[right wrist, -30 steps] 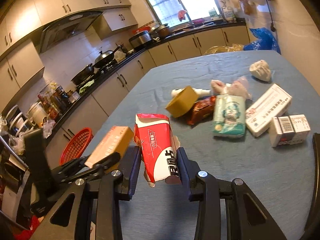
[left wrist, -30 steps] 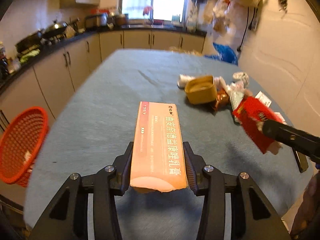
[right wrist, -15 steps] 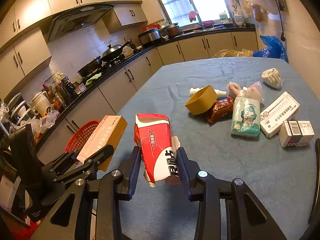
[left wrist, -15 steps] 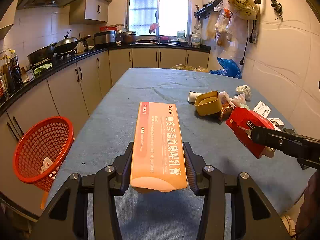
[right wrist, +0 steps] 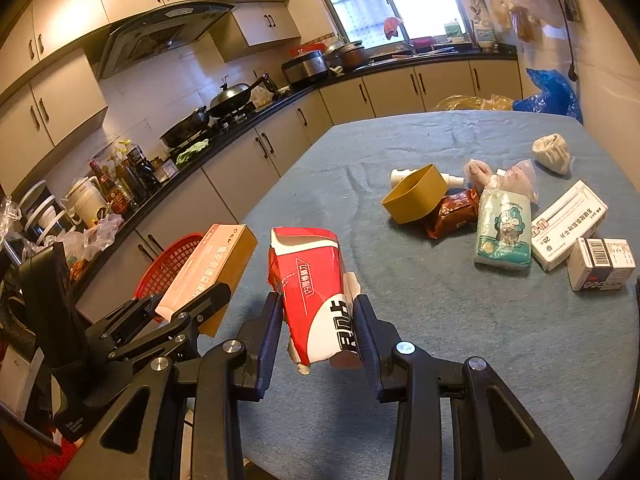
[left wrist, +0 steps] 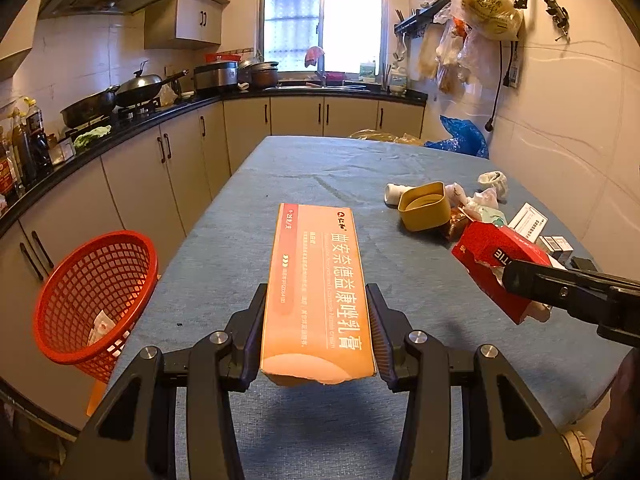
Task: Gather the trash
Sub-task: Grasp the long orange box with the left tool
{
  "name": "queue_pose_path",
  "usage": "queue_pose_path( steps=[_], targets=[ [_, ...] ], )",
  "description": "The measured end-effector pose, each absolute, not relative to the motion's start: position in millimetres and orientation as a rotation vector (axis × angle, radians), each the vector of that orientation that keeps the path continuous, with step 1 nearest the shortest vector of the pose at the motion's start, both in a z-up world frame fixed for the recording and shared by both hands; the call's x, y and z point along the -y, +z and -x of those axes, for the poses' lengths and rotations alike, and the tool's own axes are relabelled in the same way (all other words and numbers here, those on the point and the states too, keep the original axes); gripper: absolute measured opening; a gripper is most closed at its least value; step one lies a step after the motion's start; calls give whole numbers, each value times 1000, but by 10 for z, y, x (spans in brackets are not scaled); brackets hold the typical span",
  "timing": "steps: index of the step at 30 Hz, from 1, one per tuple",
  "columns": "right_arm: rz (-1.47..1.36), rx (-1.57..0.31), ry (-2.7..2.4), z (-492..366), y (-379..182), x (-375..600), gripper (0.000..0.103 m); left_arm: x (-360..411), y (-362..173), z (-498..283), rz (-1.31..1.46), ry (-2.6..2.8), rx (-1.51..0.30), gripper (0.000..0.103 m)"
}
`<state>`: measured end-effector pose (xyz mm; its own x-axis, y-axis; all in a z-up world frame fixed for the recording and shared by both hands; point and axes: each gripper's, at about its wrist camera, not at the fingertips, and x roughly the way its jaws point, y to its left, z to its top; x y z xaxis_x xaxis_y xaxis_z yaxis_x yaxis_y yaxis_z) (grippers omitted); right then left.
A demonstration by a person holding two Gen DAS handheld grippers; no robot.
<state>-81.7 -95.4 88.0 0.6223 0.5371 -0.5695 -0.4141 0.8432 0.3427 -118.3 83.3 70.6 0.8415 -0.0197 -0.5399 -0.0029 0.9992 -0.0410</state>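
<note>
My left gripper [left wrist: 318,320] is shut on a long orange box [left wrist: 318,280] with white print, held above the blue table [left wrist: 320,168]. In the right wrist view that orange box [right wrist: 208,268] and the left gripper [right wrist: 180,312] show at the left. My right gripper [right wrist: 318,324] is shut on a torn red and white packet [right wrist: 312,292], also above the table. The left wrist view shows the red packet [left wrist: 496,264] at the right. A red mesh basket [left wrist: 92,300] stands beside the table's left edge, with a few scraps inside.
Loose trash lies on the table's right half: a yellow cup [right wrist: 416,200], a brown wrapper [right wrist: 452,212], a green tissue pack [right wrist: 504,232], white boxes [right wrist: 568,224], a crumpled white wad [right wrist: 552,152]. Kitchen counters with pans [left wrist: 120,96] run along the left.
Both grippers tilted up a little with their loads still held, so more of the kitchen and the whole red basket came into view. The jaws kept the same grip.
</note>
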Motion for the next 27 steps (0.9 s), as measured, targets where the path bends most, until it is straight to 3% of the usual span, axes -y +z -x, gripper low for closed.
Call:
queue_pose_path(
  steps=[27],
  targets=[
    [-119, -767, 662, 638, 898, 284, 39, -1399, 744, 1248, 120, 89, -551, 45]
  ],
)
